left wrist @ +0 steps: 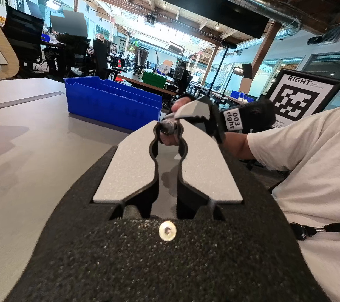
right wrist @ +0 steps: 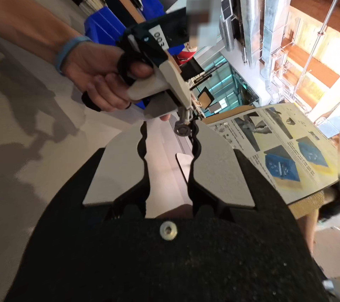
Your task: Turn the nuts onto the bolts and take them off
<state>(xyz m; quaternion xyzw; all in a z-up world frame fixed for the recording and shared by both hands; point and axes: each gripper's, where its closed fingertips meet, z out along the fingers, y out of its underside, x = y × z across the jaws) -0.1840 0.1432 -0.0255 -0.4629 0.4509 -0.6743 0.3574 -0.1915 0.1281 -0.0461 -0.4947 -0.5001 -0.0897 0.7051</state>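
While a blue bin (left wrist: 112,101) sat behind on the grey counter (left wrist: 36,127) w/ a marker board (left wrist: 298,98) at right, the left claw (left wrist: 168,127) pinched a silver bolt (left wrist: 167,127) by its domed head, above the counter. Opposite, the right claw (right wrist: 170,130) stood part-open; a dark, ring-shaped nut (right wrist: 182,129) lay against one fingertip, blurred.

blue bin (left wrist: 112,103) | framed marker sign (left wrist: 298,101) | possibly instruction sheet (right wrist: 272,149)
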